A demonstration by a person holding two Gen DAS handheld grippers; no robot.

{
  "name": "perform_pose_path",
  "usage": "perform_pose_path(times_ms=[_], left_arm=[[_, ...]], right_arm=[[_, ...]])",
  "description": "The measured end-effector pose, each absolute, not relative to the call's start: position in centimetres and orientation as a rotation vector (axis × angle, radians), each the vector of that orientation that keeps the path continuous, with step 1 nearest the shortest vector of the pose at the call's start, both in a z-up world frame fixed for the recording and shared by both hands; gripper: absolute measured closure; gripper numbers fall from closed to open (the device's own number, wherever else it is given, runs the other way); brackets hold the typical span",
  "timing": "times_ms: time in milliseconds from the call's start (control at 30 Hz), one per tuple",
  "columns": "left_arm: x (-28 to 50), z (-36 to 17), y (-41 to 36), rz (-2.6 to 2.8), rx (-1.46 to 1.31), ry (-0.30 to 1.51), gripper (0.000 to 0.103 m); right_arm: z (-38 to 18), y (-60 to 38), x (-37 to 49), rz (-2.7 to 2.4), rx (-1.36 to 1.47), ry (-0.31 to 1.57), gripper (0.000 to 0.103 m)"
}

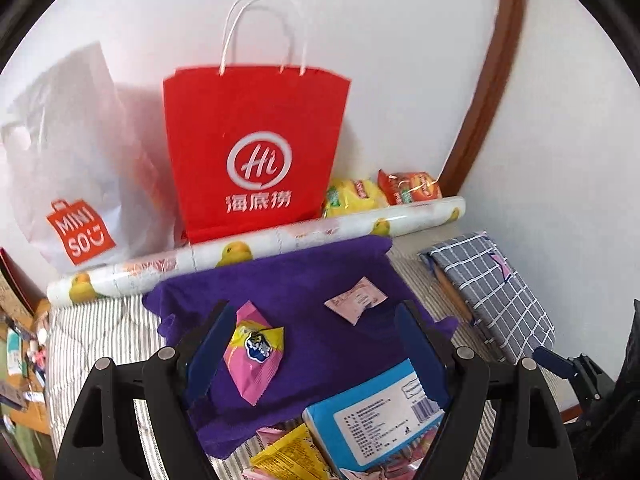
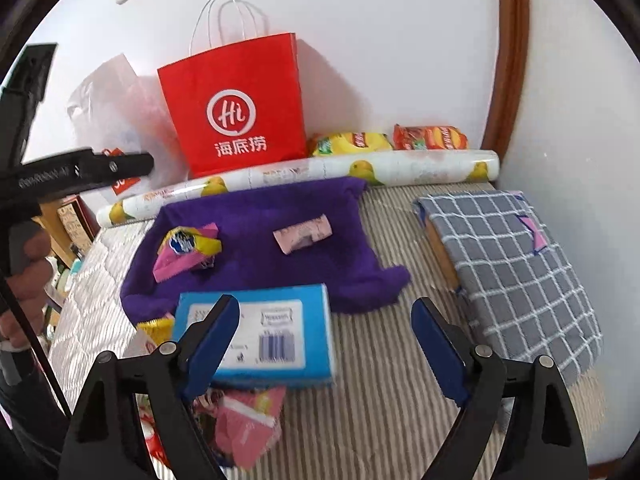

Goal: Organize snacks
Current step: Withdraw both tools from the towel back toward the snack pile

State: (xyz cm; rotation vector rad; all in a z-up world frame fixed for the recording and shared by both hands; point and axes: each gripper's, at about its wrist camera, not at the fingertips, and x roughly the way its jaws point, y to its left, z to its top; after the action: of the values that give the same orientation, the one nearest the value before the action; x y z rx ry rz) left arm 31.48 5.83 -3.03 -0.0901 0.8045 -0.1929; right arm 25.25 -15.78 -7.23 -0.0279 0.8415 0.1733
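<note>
blue box (image 2: 272, 336) beneath right fingers (image 2: 436, 352), left fingers (image 1: 216, 348) beside pink snack packet (image 1: 252, 352); both spread, empty.

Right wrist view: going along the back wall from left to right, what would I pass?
White plastic bag → red paper bag → yellow snack packet → orange-red snack packet → brown wooden trim.

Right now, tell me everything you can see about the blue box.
The blue box is a flat rectangular carton, seemingly cardboard, closed, lying with its white printed label and barcode facing up. Its far edge rests on the purple cloth; its near edge sits on a pile of pink and yellow snack packets. Neither gripper touches it.
</note>
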Motion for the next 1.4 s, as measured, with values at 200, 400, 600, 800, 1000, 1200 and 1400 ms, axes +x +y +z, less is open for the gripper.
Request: perform_pose_path(times_ms=[200,400,600,800,1000,1200,1400], left_arm=[[28.7,-2.3,5.1,-0.227,-0.127,0.798,0.023],[24.7,-3.8,5.6,-0.185,-0.137,0.823,0.023],[21.0,-4.7,6.3,-0.136,-0.152,0.836,0.024],[16.8,-4.6,7.5,-0.094,-0.176,0.834,0.024],[13.9,-5.4,9.4,-0.051,-0.242,0.868,0.024],[11.8,-7.0,11.0,-0.003,-0.274,0.884,0.024],[10.8,-9.2,12.3,0.037,-0.298,0.889,0.024]], right_arm=[[-6.3,-17.1,22.2,0.16,-0.036,0.804,0.015],[-7.4,-17.5,20.4,0.178,0.0,0.845,0.015],[-8.2,-16.8,18.2,0.205,-0.005,0.858,0.017],[-8.0,-16.4,15.7,0.243,-0.005,0.823,0.017],[-8.3,-15.5,14.1,0.278,-0.042,0.802,0.017],[-9.9,-14.4,12.8,0.342,-0.051,0.825,0.022],[-12.6,-14.1,13.2,0.356,-0.038,0.865,0.027]])
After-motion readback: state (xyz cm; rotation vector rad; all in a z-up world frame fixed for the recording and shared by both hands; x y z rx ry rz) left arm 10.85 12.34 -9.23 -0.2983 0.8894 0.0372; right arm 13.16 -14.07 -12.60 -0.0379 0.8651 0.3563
